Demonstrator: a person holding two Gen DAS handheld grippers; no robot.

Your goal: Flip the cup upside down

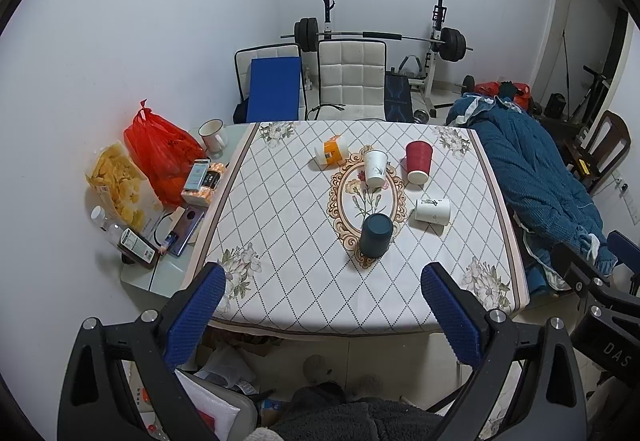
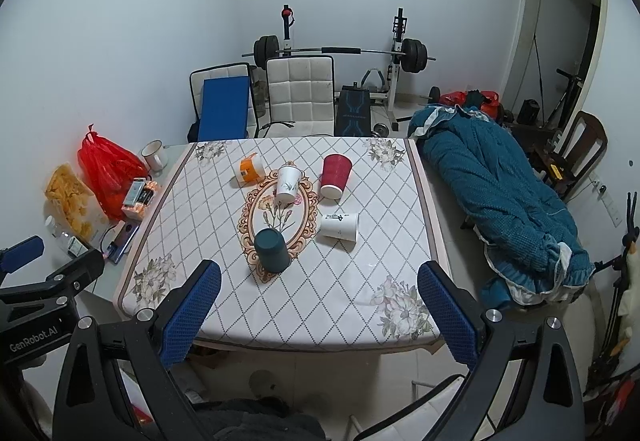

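Note:
Several cups sit on the patterned tablecloth. A dark teal cup stands upside down nearest me. A white flowered cup and a red cup stand mouth down behind it. A white cup lies on its side at the right. An orange cup lies on its side at the back. My left gripper and my right gripper are both open and empty, held short of the table's near edge.
At the left a side table holds a red bag, a chip bag, a white mug, phones and bottles. White chairs and a barbell rack stand behind. A blue quilt lies at the right.

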